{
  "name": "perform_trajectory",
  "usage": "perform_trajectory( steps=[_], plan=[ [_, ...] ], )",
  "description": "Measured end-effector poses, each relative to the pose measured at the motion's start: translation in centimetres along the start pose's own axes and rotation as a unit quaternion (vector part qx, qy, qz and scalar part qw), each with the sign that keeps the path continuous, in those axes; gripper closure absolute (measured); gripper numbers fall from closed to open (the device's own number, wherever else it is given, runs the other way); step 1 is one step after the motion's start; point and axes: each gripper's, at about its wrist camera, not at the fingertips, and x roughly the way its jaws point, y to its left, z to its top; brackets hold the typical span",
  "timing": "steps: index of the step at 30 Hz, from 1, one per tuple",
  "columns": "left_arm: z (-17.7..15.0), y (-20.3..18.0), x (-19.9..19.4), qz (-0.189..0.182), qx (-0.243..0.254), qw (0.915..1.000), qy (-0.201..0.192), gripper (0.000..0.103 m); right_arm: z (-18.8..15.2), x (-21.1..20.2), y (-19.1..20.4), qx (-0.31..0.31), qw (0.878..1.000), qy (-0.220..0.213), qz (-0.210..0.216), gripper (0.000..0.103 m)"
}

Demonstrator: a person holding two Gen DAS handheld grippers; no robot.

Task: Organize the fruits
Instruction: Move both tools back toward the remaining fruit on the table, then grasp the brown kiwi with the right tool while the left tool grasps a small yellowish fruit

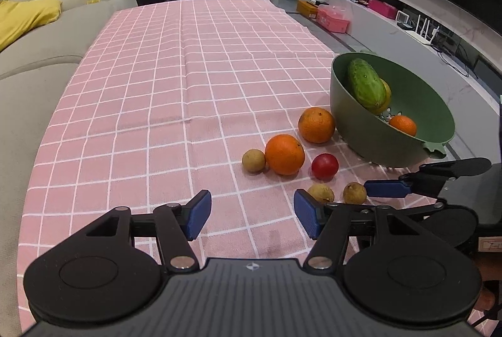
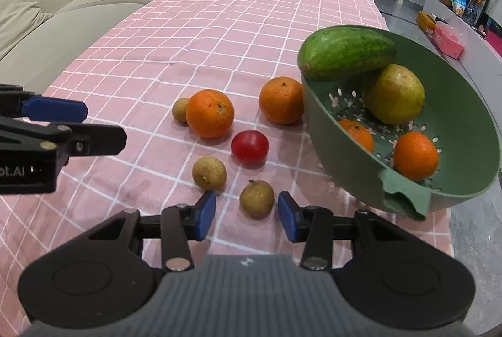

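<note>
My right gripper (image 2: pixel 247 216) is low over the pink checked cloth with a small brown longan (image 2: pixel 256 199) between its blue pads. A gap shows on the left side and the right pad is very close, so the jaws are open. A second longan (image 2: pixel 209 173), a red tomato (image 2: pixel 249 146), two oranges (image 2: pixel 210 113) (image 2: pixel 280 100) and a third longan (image 2: pixel 181 109) lie just beyond. The green colander bowl (image 2: pixel 329 155) at right holds a cucumber (image 2: pixel 345 52), a yellow-green fruit (image 2: pixel 395 92) and two oranges (image 2: pixel 415 155). My left gripper (image 1: pixel 251 213) is open and empty, left of the fruits.
A beige sofa (image 1: pixel 37 64) with a yellow cushion runs along the table's left side. The table's right edge drops to the floor just past the bowl (image 1: pixel 345 117). Bare cloth (image 1: pixel 188 70) stretches toward the far end. A low shelf with boxes lines the right wall.
</note>
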Motion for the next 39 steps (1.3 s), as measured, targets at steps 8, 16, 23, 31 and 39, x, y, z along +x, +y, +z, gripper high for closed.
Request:
perform_trajectory(
  steps=[8,16,23,31,39],
  plan=[
    [0.1,0.1,0.0,0.001,-0.001,1.0000,0.001,0.032,0.4,0.7,0.1,0.006,1.000,-0.001,-0.003,0.077],
    [0.0,-0.2,0.2,-0.002,0.007,1.0000,0.002,0.032,0.4,0.7,-0.3,0.013,1.000,0.001,0.000,0.081],
    [-0.3,-0.9,1.0,-0.012,0.020,0.9996,0.015,0.032,-0.2,0.0,-1.3,0.020,1.000,0.007,-0.001,0.082],
    [-0.6,-2.8,2.6,-0.019,0.054,0.9981,0.026,0.032,-0.4,-0.3,-3.0,0.043,0.999,0.011,-0.003,0.082],
    [-0.6,-5.1,4.5,-0.050,0.087,0.9947,0.025,0.039,-0.7,-0.6,-3.7,0.051,0.999,0.016,-0.009,0.082]
  ],
)
